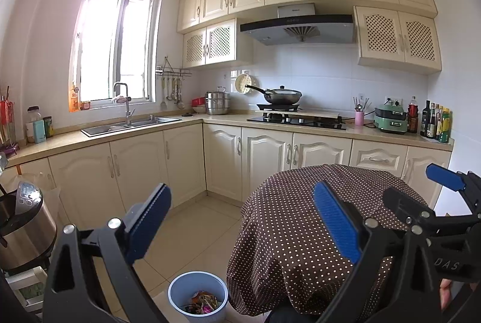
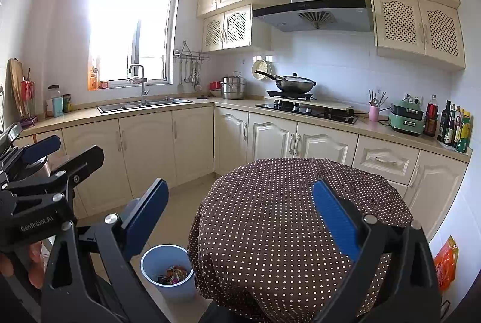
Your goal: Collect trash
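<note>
A light blue trash bin (image 1: pixel 197 296) stands on the floor to the left of a round table with a brown polka-dot cloth (image 1: pixel 300 202). Colourful wrappers (image 1: pixel 202 301) lie inside it. It also shows in the right wrist view (image 2: pixel 167 272), holding wrappers (image 2: pixel 176 275). My left gripper (image 1: pixel 240 217) is open and empty, held high over the floor and the table's edge. My right gripper (image 2: pixel 237 211) is open and empty above the table (image 2: pixel 300 217). The tabletop shows no loose items.
Cream cabinets and a counter with a sink (image 1: pixel 132 124), stove and pan (image 1: pixel 282 96) line the far walls. A rice cooker (image 1: pixel 24 226) stands at the left. An orange bag (image 2: pixel 446 263) lies on the floor at the right. Bottles (image 1: pixel 436 121) stand at the counter's right end.
</note>
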A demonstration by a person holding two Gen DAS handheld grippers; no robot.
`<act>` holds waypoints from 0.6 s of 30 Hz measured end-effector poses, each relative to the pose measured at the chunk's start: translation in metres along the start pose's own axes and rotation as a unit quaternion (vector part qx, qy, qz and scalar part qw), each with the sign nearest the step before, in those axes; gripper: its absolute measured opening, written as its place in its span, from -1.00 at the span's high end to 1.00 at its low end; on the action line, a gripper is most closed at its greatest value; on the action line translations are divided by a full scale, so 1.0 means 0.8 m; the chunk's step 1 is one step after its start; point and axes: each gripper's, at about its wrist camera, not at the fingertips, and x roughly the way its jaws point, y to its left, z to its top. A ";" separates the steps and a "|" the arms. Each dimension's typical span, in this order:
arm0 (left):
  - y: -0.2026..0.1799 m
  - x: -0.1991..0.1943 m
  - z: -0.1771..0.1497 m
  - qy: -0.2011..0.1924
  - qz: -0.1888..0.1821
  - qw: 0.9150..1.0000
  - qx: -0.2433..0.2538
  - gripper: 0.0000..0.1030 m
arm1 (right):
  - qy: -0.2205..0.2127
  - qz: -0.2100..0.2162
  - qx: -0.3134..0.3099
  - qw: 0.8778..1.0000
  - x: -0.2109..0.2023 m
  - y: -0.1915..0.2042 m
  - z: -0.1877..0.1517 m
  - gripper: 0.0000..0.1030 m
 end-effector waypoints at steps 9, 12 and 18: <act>-0.004 -0.003 -0.003 0.000 -0.002 1.000 0.003 -0.82 | 0.000 -0.004 0.002 1.000 -0.003 0.004 -0.002 -0.84; -0.005 -0.003 -0.003 0.001 -0.002 1.000 0.004 -0.82 | -0.001 -0.004 0.002 1.000 -0.005 0.003 -0.001 -0.84; -0.004 -0.003 -0.003 0.000 -0.003 1.000 0.005 -0.82 | -0.001 -0.004 0.004 1.000 -0.006 0.001 -0.002 -0.85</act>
